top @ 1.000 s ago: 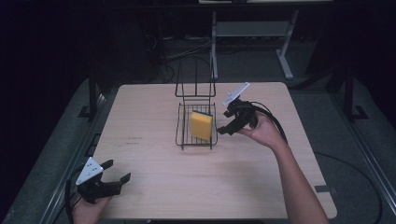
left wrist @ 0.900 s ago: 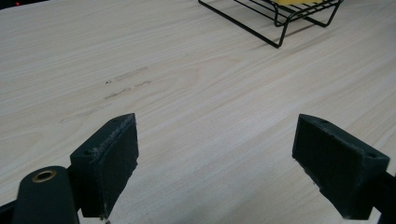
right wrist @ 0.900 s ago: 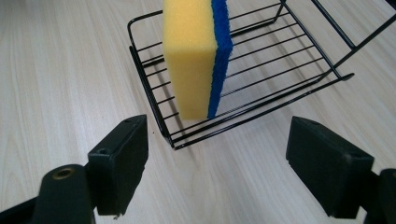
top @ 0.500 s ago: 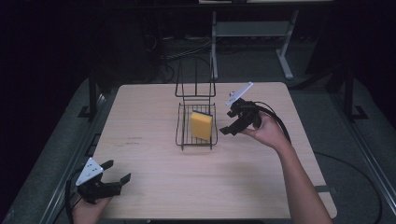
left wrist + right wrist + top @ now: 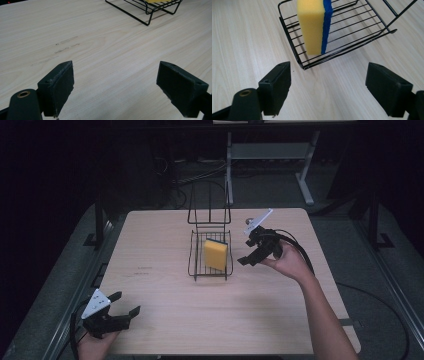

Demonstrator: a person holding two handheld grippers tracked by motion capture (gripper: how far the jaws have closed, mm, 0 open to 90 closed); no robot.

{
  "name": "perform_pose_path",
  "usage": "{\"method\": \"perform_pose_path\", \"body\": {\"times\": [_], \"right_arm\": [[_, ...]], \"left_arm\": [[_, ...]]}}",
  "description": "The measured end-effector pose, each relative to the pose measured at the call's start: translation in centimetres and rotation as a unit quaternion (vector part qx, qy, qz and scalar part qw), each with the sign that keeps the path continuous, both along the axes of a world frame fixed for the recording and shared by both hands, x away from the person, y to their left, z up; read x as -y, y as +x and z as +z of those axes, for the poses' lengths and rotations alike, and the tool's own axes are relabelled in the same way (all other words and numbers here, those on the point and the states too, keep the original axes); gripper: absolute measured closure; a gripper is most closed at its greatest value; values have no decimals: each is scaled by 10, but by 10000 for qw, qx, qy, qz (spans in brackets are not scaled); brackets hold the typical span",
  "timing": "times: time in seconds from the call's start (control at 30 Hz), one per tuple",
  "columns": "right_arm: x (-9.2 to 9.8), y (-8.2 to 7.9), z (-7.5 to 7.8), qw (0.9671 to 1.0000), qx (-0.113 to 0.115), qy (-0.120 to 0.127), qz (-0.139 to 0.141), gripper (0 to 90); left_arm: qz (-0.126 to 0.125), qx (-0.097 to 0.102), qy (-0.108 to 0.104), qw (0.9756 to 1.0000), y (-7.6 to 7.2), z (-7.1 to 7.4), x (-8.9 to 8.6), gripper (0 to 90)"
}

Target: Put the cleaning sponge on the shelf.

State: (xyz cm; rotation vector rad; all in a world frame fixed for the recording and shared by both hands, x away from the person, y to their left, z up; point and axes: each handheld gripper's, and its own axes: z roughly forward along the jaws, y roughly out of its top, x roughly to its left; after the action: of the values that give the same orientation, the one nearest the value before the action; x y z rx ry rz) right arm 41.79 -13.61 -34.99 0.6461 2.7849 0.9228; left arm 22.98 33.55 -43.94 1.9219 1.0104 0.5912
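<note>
Two grippers work over a pale wooden bench (image 5: 165, 250), and both have their fingers spread wide with nothing between them. The right gripper (image 5: 248, 253) sits right of centre in the high view, just beside the right edge of a black wire rack (image 5: 196, 262) but not touching it. A yellow sponge with a blue scouring layer (image 5: 216, 254) stands on edge inside the rack, leaning toward the rack's tall wire back in the upper middle of the frame. In the right gripper view the rack's near corner lies just above the open fingers (image 5: 275, 87), with bare wood between. The left gripper (image 5: 124, 304) rests at the lower left of the high view, close to the bench's near edge and well apart from the rack. Wide bare wood fills the lower middle and the left of the frame. Faint dark marks (image 5: 142, 271) sit on the wood left of the rack; whether they are writing cannot be told.
</note>
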Motion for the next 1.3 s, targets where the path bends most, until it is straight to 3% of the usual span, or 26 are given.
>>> {"method": "perform_pose_path", "body": {"times": [0.53, 1.3], "right_arm": [[13, -3, 1, 9999, -9, 2, -126, 200], [43, -12, -11, 9991, -136, 2, -395, 198]], "left_arm": [[-13, -17, 19, 10000, 1, 0, 0, 138], [-33, -18, 45, 10000, 1, -1, 2, 138]]}}
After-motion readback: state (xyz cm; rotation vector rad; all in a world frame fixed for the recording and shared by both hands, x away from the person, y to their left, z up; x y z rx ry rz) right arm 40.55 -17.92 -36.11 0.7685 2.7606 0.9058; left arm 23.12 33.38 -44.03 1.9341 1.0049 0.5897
